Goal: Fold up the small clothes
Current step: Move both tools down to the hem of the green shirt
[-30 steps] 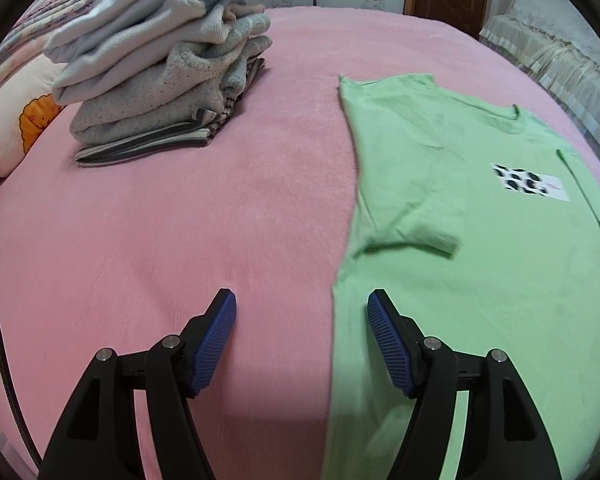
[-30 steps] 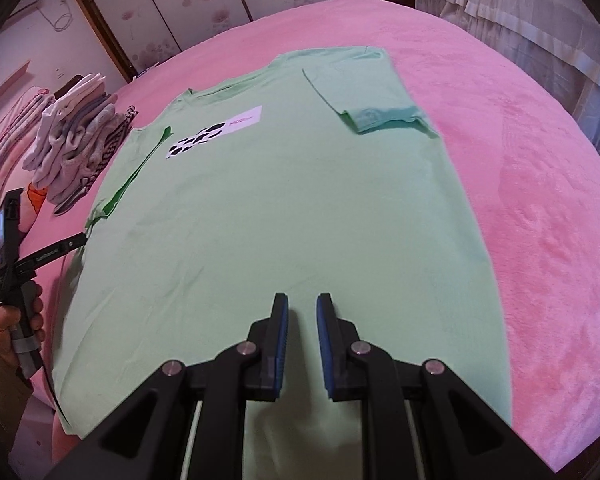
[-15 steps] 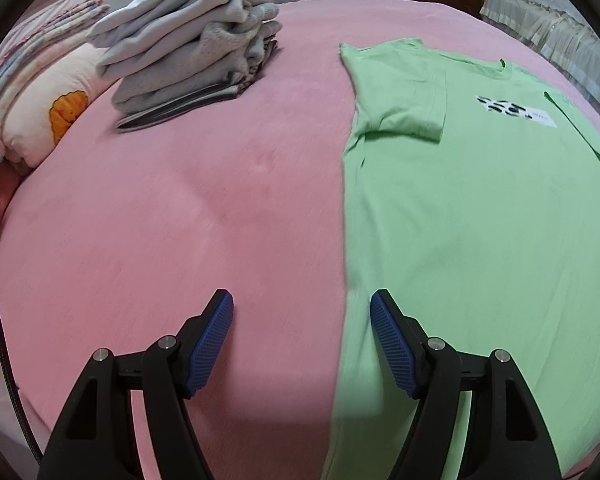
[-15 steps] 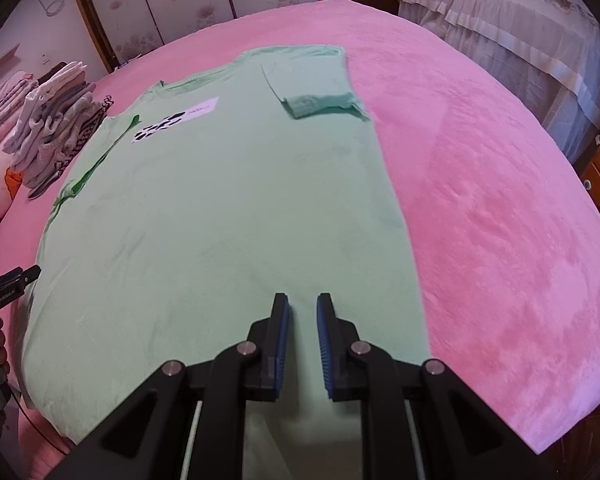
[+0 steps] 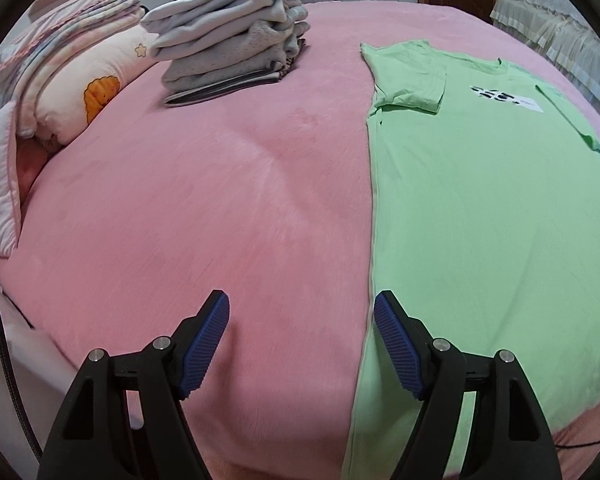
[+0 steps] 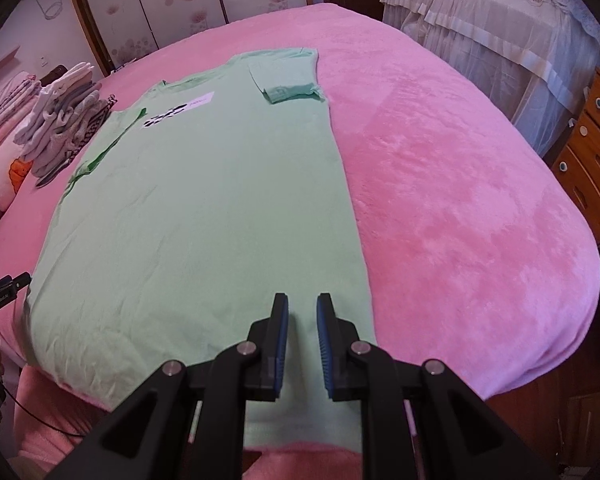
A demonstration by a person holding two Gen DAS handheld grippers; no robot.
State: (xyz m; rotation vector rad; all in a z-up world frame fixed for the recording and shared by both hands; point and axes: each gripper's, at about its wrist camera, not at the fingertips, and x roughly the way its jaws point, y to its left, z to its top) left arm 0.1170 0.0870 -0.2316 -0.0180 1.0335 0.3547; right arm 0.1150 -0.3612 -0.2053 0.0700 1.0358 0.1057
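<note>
While the green T-shirt (image 6: 204,208) lies flat and face up on the pink bed (image 6: 452,184), both of its short sleeves are folded inward over the chest. One folded sleeve (image 5: 414,80) sits on the side nearer the clothes stack; the other (image 6: 290,80) sits on the opposite side. A white label with black spots (image 6: 176,112) shows just below the collar. The hem reaches the near edge of the bed.

Left hand-held gripper (image 5: 302,344): jaws spread wide, nothing between them. It hangs above the bed near the hem end, straddling the shirt's long side edge, with one blue pad (image 5: 396,344) over green cloth and the other over bare pink cover. Contact with the fabric cannot be confirmed.

Right hand-held gripper (image 6: 302,340): jaws drawn to a narrow gap, no cloth seen pinched between them. It is positioned over the hem near the shirt's other long side edge.

A stack of folded grey and white clothes (image 5: 232,44) stands on the bed, well apart from the shirt. Pillows (image 5: 72,92) lie beside that stack. A wooden chest of drawers (image 6: 588,152) stands beyond the bed's far side.
</note>
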